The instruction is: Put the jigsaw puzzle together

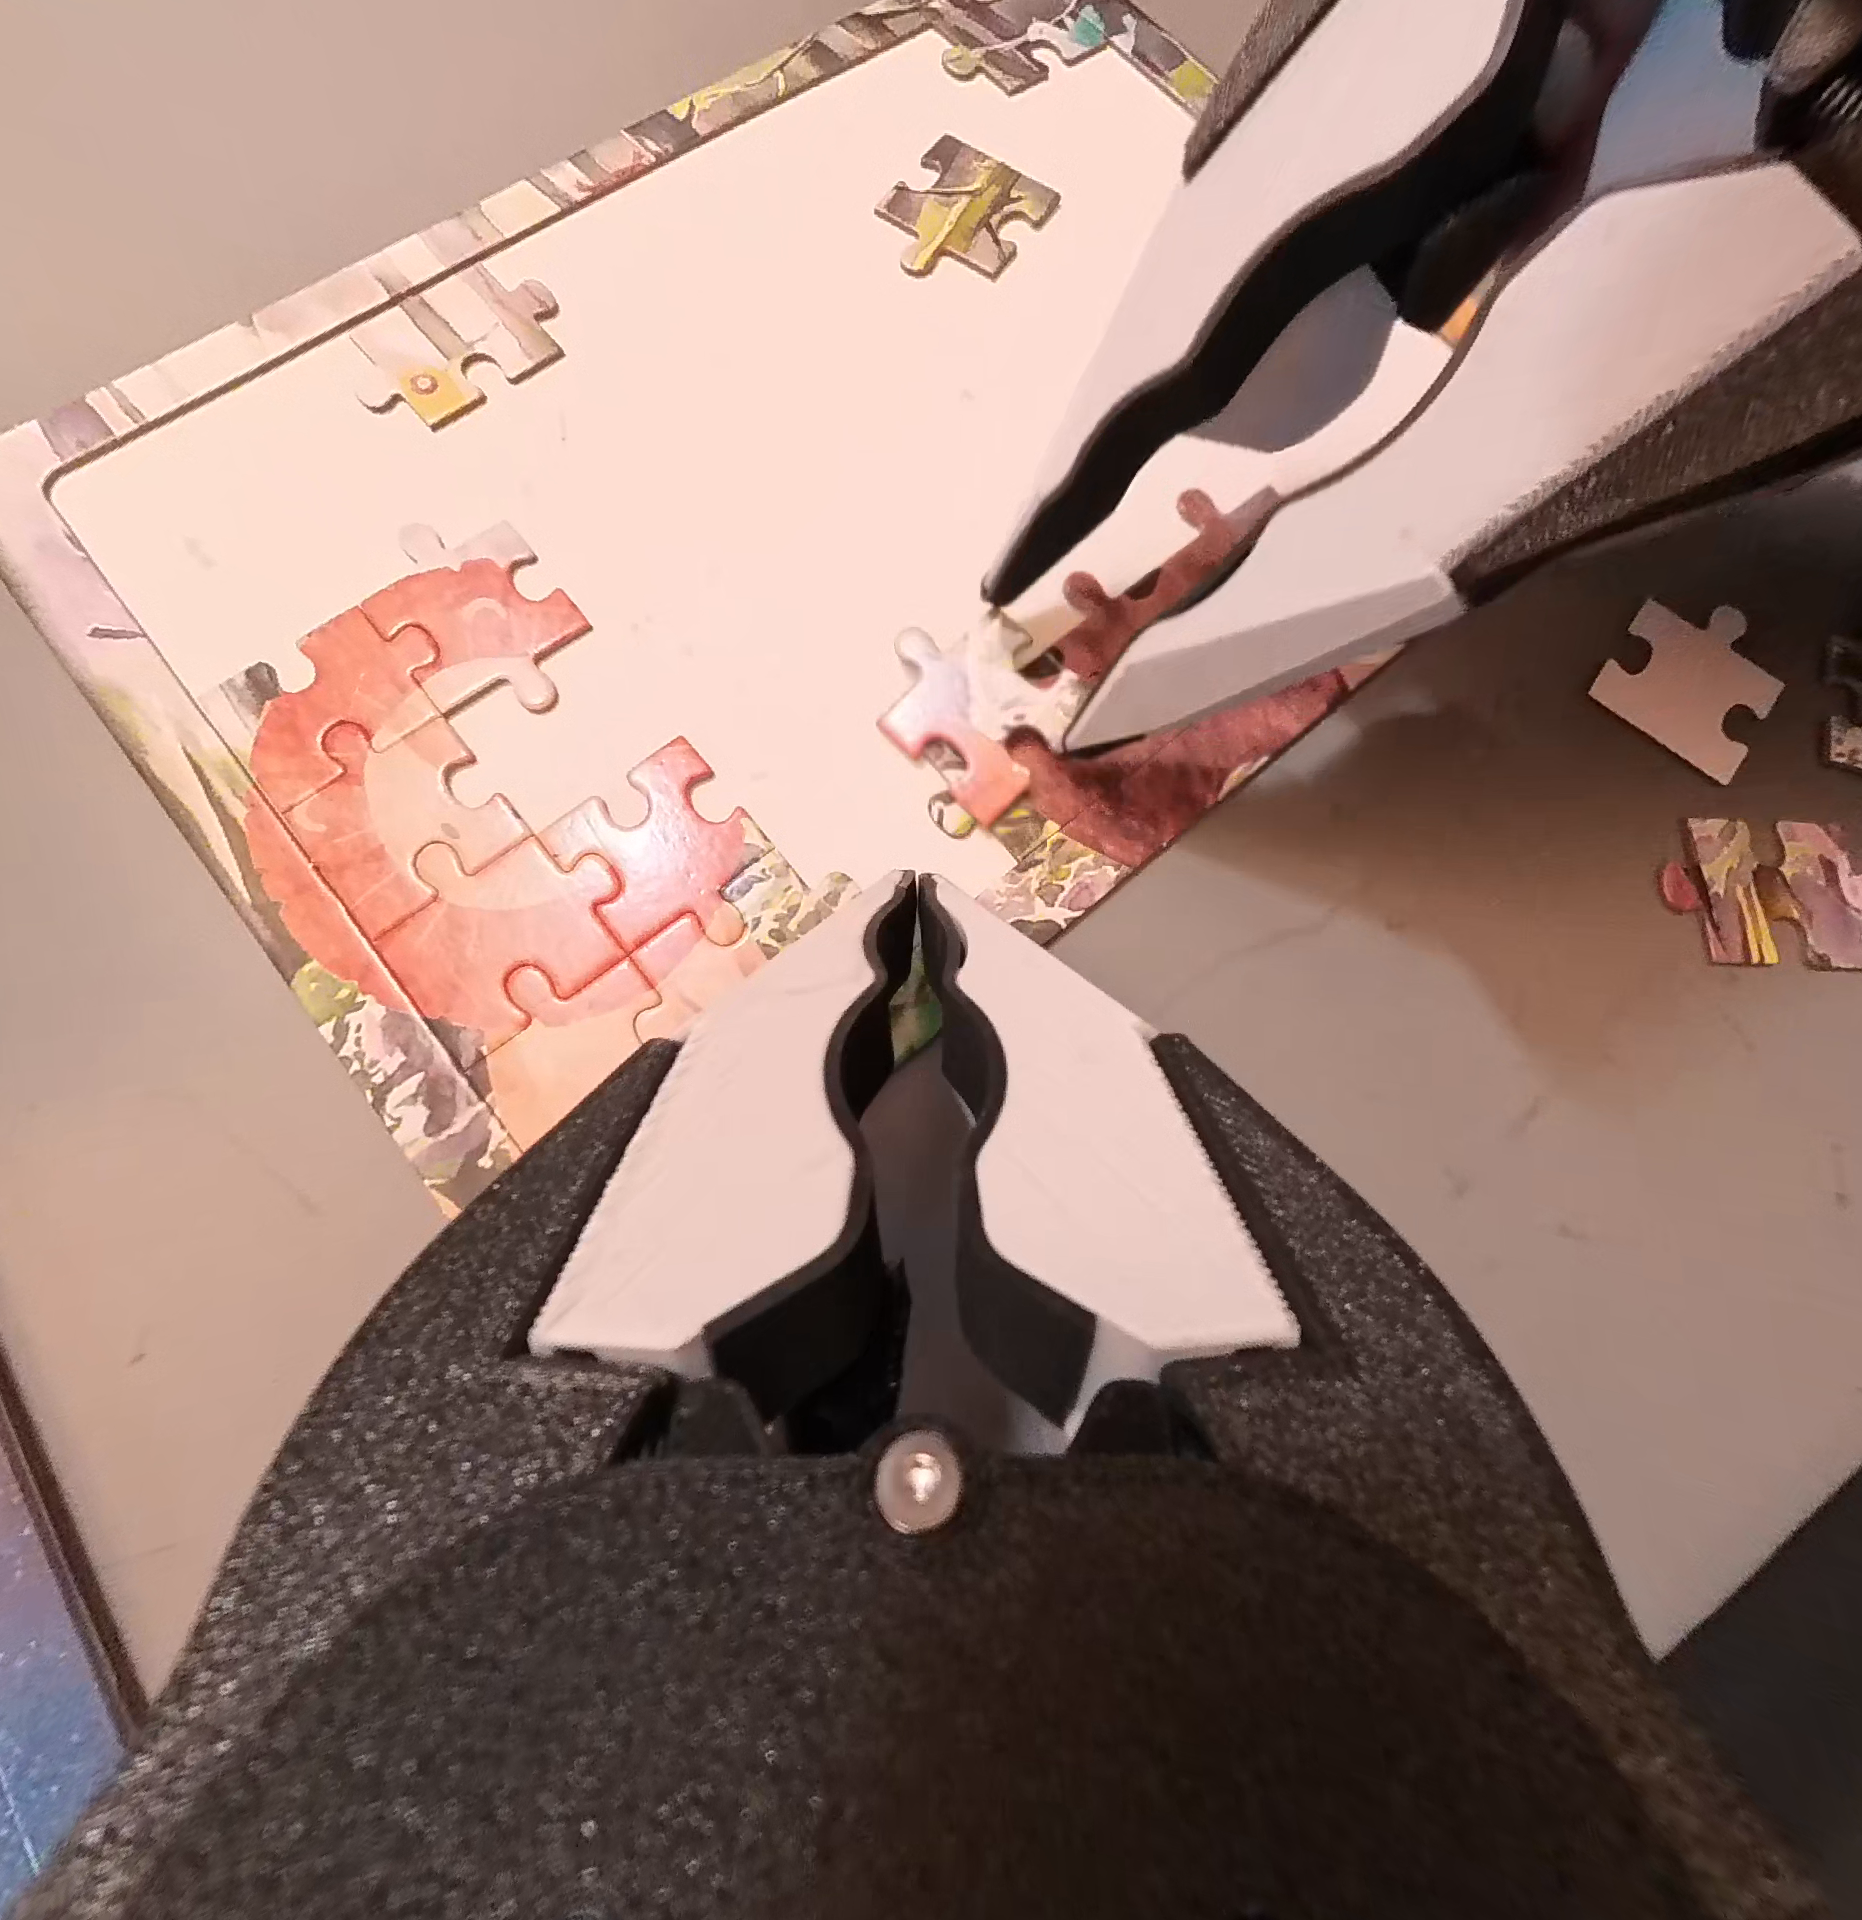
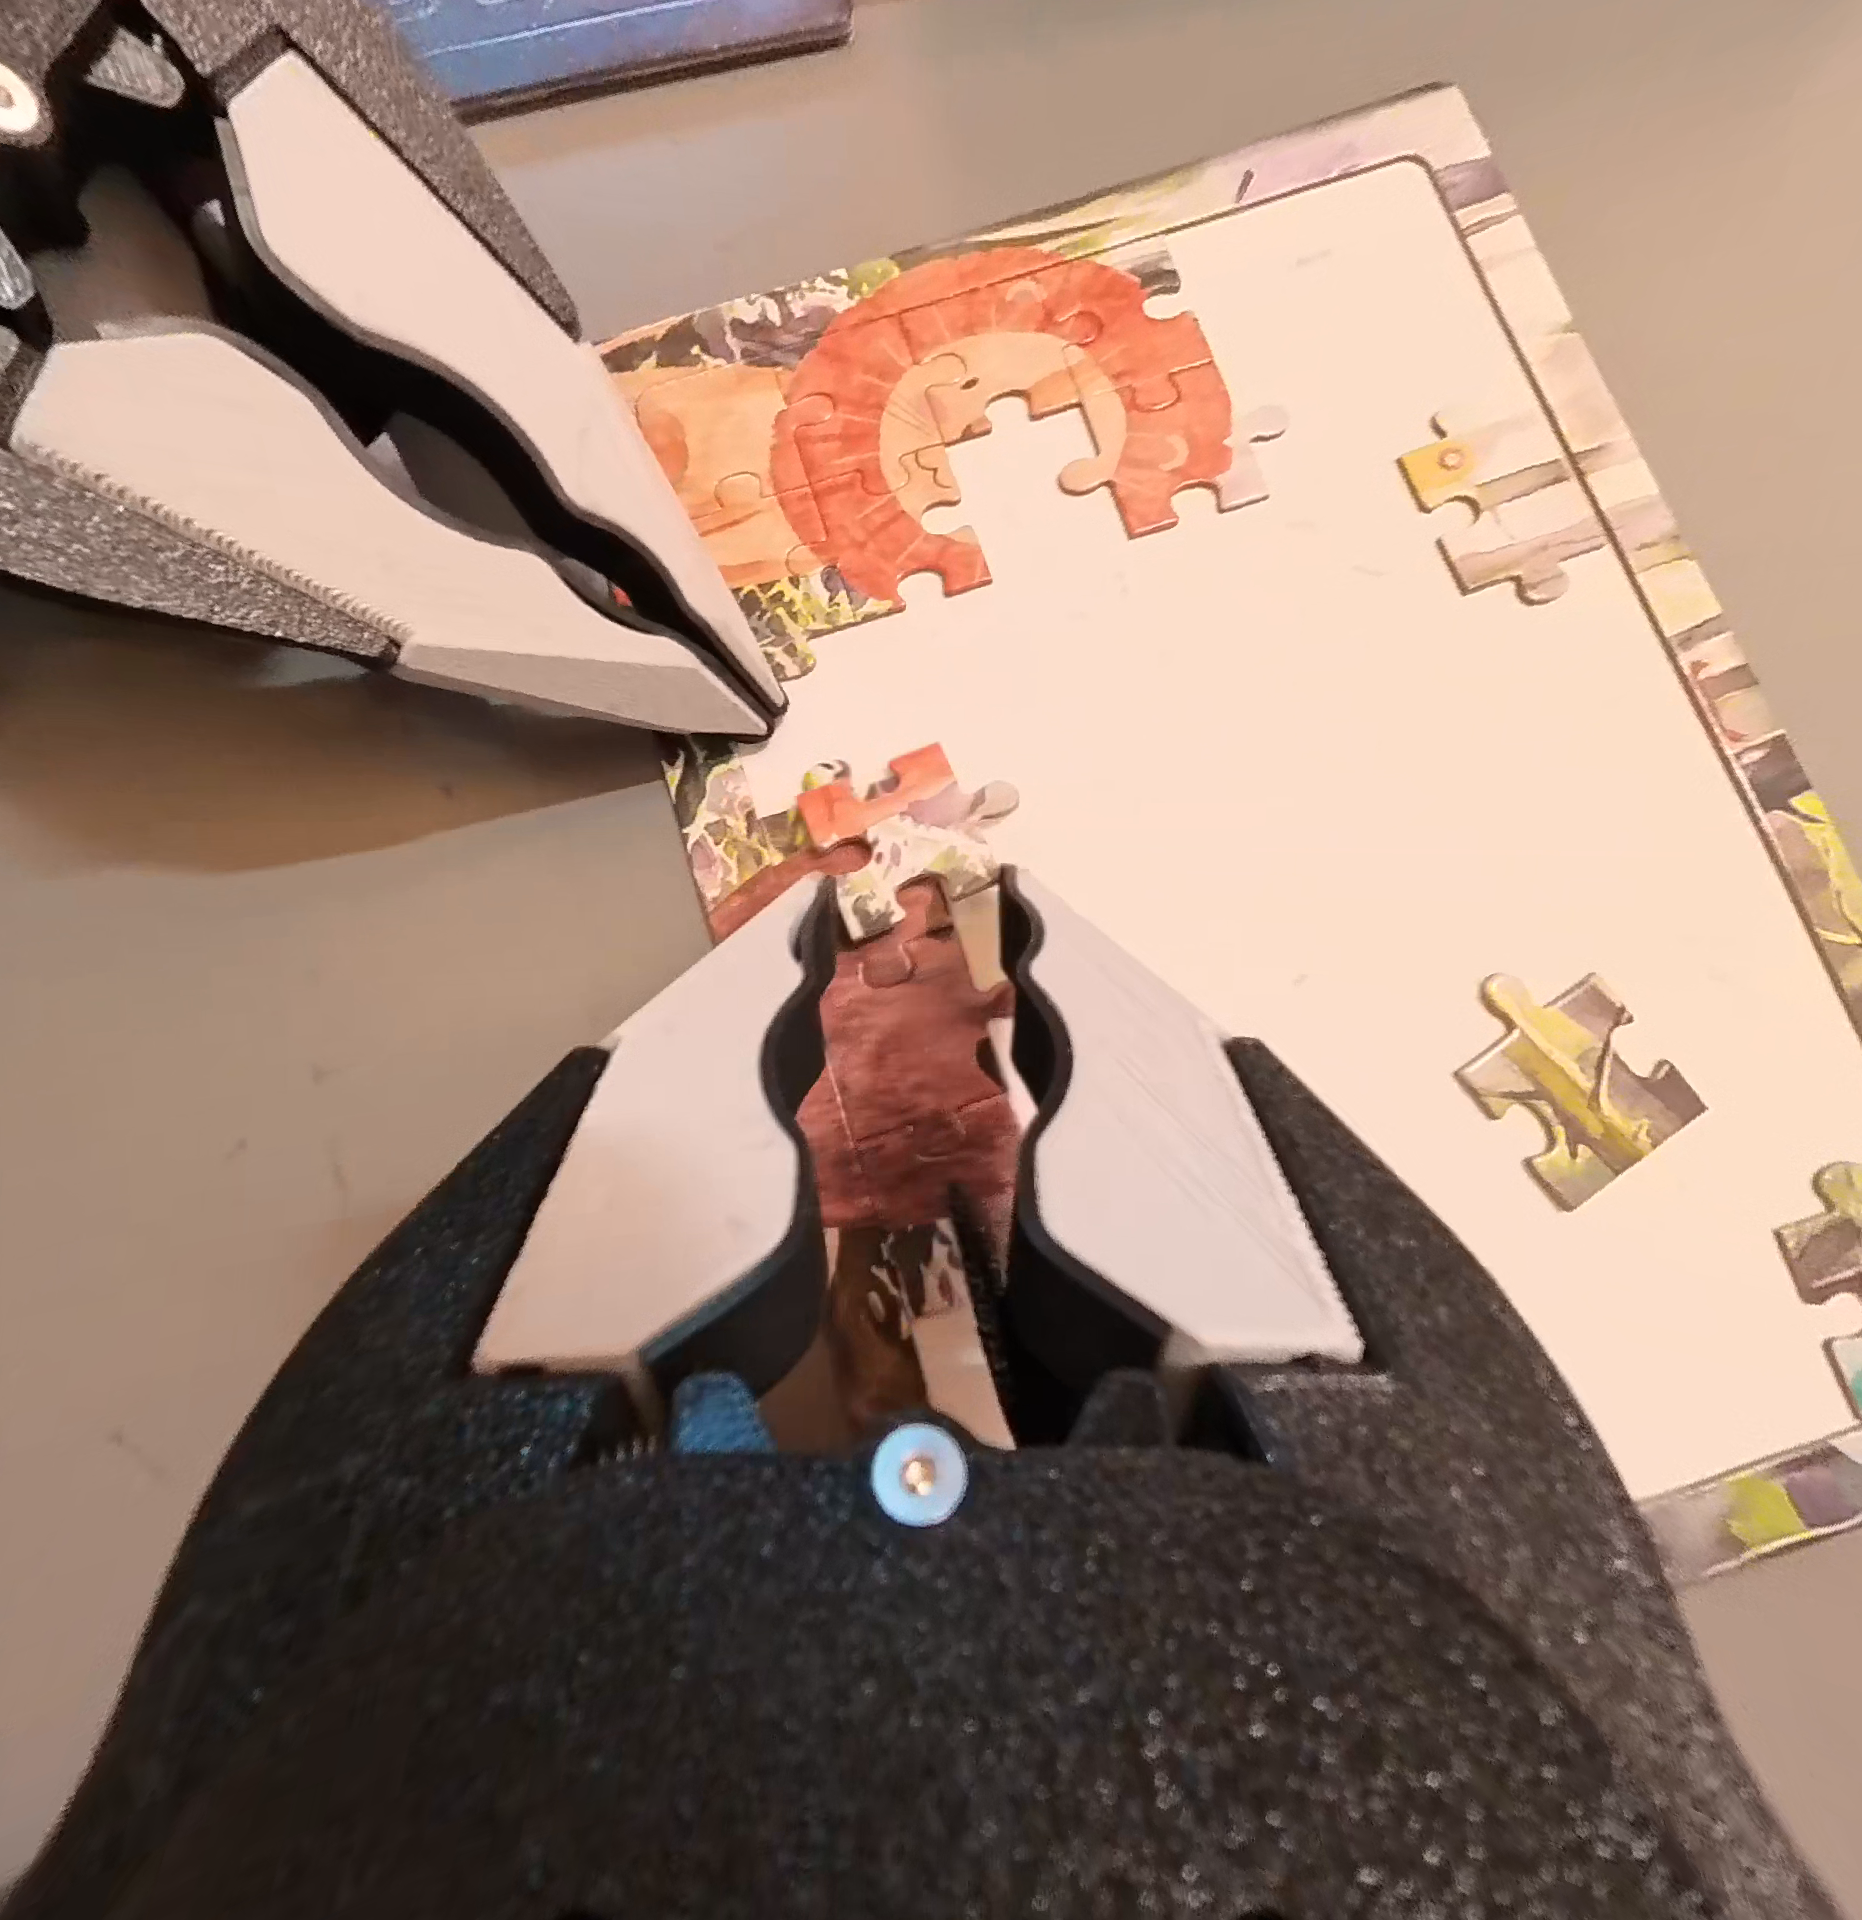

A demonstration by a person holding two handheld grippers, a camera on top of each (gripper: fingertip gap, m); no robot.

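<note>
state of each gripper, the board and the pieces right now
left gripper: shut, empty
right gripper: open, around a piece at the board edge
board: partly filled
lion cluster: joined
white piece: face down, off board

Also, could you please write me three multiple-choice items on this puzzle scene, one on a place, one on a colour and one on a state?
1. Where does the white face-down piece lie?
A) inside the tray
B) on the table beside the tray
C) between gripper fingers

2. What colour is the joined mane cluster?
A) orange-red
B) blue
C) black

3. How does the left gripper stand?
A) wide open
B) out of view
C) shut

Answers:
1 B: it rests on bare table past the tray's edge.
2 A: the linked pieces show an orange-red ring.
3 C: its two tips meet with no gap.
</note>
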